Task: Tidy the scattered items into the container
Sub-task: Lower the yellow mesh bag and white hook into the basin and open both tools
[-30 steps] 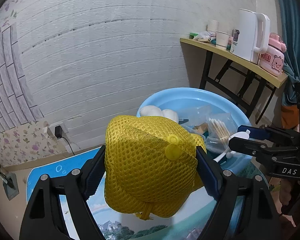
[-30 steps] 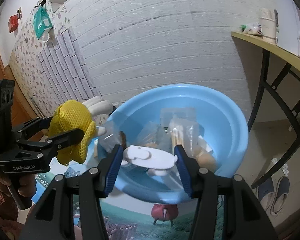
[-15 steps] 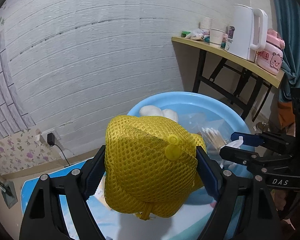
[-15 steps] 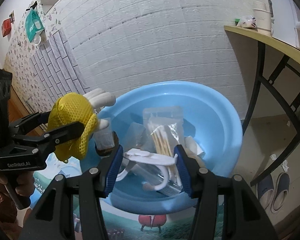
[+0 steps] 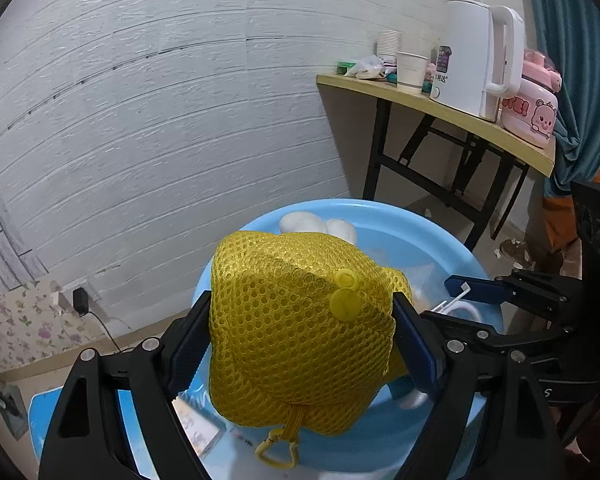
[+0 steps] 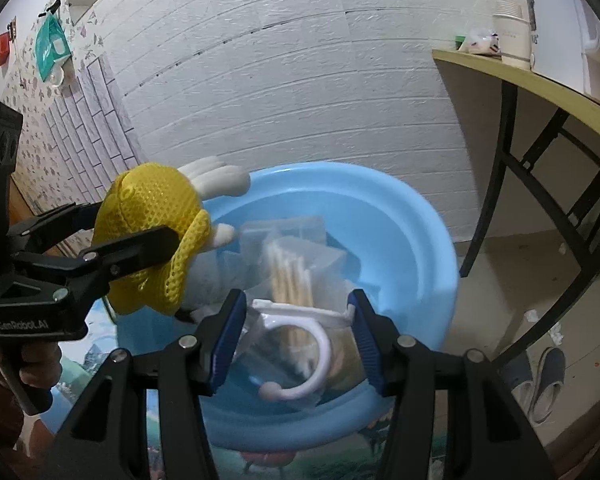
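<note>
Two claws hover over the blue basin [image 6: 400,216]: left claw [image 5: 300,336] clamps a yellow mesh plush toy [image 5: 296,320], white hands pointing forward; right claw [image 6: 298,324] grips a white hook [image 6: 300,320] crosswise.

left gripper [image 5: 300,336]: jaws clamped, level | right gripper [image 6: 298,322]: jaws clamped, tilted slightly down

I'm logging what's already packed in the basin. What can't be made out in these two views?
- Left wrist view: yellow mesh toy in the left gripper hides most of the blue basin.
- Right wrist view: white hook in the right gripper covers the blurred clear bags; their contents beyond cotton swabs are unreadable.
</note>
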